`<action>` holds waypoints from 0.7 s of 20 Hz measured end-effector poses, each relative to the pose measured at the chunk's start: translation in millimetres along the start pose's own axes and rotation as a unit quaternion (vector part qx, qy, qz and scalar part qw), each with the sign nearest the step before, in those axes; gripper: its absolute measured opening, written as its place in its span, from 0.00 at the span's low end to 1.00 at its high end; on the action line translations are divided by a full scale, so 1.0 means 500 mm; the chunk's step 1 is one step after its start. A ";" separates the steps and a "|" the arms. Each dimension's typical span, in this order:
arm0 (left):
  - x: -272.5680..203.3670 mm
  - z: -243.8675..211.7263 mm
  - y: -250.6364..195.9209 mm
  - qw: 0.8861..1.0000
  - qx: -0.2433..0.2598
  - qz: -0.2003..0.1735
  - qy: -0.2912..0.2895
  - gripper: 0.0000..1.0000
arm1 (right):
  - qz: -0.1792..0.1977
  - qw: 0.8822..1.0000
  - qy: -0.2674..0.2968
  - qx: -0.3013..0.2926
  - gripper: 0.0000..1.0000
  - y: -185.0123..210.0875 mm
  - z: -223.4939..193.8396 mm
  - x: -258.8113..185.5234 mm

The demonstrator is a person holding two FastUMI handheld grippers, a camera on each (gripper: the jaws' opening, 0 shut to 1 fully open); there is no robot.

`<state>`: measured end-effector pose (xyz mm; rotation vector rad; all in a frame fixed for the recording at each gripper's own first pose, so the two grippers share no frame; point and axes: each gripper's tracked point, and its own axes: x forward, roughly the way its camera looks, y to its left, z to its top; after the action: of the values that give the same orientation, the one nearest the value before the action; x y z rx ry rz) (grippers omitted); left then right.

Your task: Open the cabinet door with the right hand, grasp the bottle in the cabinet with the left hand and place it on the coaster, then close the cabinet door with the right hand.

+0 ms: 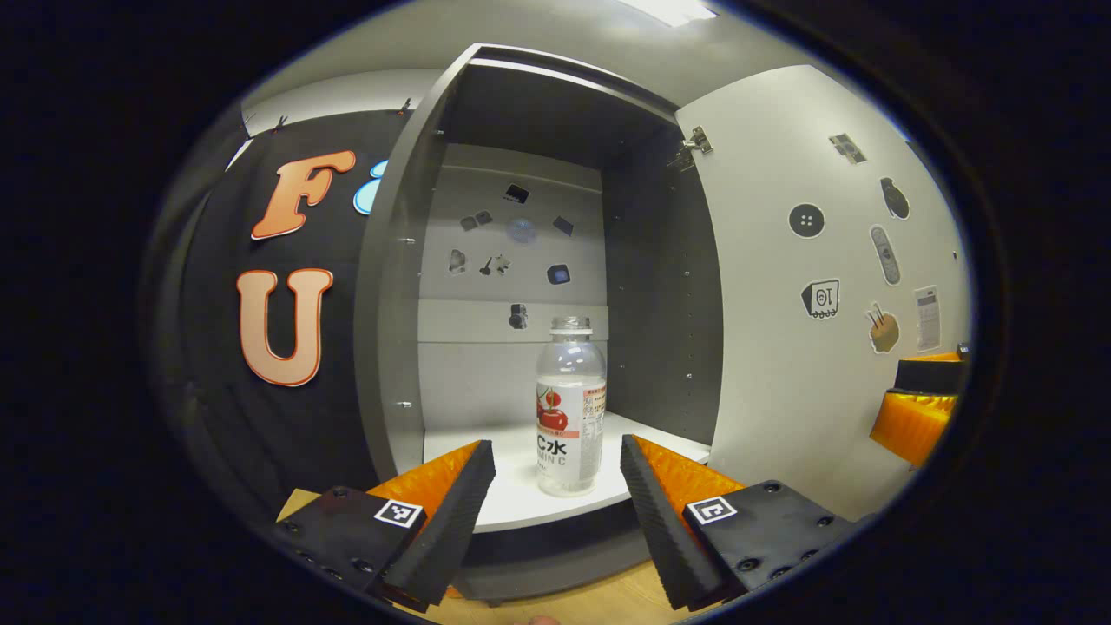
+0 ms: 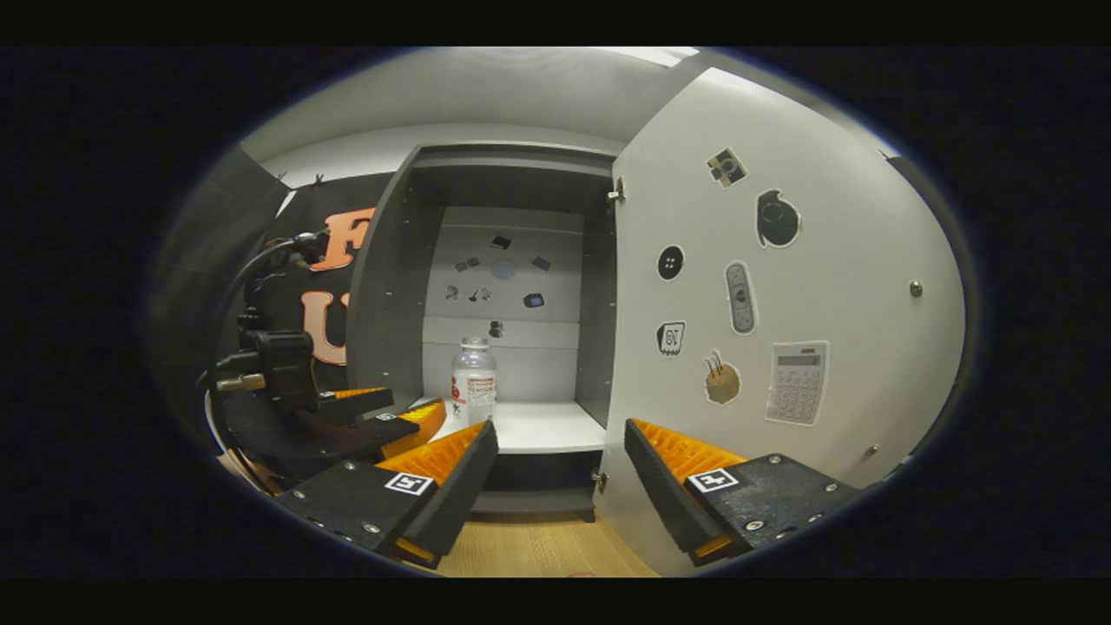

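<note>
door (image 2: 781,286) open | bottle (image 1: 569,408) upright on shelf (image 1: 512,486) near front edge | left gripper (image 1: 555,486) jaws spread, empty, short of bottle | right gripper (image 2: 560,473) jaws spread, empty | advice: advance level, centre bottle, clamp at label

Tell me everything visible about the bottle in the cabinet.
The bottle is clear plastic, looks empty, with a clear cap and a label showing red fruit. It stands upright on the cabinet's white shelf, near the front edge. Nothing grips it: the left tongs are open in front of it, apart from it.
</note>
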<state>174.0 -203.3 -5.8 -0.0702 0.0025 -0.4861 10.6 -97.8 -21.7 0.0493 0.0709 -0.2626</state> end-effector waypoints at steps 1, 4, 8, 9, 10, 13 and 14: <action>0.015 0.007 -0.004 1.000 0.000 -0.005 -0.004 0.95 | -0.005 1.000 -0.001 -0.002 0.93 -0.002 0.002 0.002; 0.058 0.022 -0.005 1.000 0.002 -0.014 -0.017 0.95 | -0.015 1.000 -0.008 -0.007 0.89 -0.004 0.004 0.007; 0.115 0.028 -0.014 0.999 0.016 -0.030 -0.021 0.94 | -0.025 1.000 -0.006 -0.004 0.93 -0.005 -0.007 0.017; 0.128 0.025 -0.017 0.999 0.015 -0.035 -0.020 0.94 | -0.026 1.000 -0.006 -0.002 0.93 -0.004 -0.008 0.020; 0.140 0.023 -0.019 0.999 0.013 -0.038 -0.019 0.96 | -0.027 1.000 -0.004 0.001 0.93 -0.005 -0.011 0.023; 0.172 0.010 -0.024 0.999 0.011 -0.043 -0.013 0.95 | -0.026 1.000 0.007 0.010 0.93 -0.003 -0.025 0.030; 0.180 0.004 -0.023 0.999 0.012 -0.042 -0.010 0.96 | -0.026 1.000 0.010 0.012 0.93 -0.002 -0.031 0.032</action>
<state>248.4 -255.3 -1.8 -0.0512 -0.0256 -0.5703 24.7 -102.1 -38.2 0.0740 0.0894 -0.3154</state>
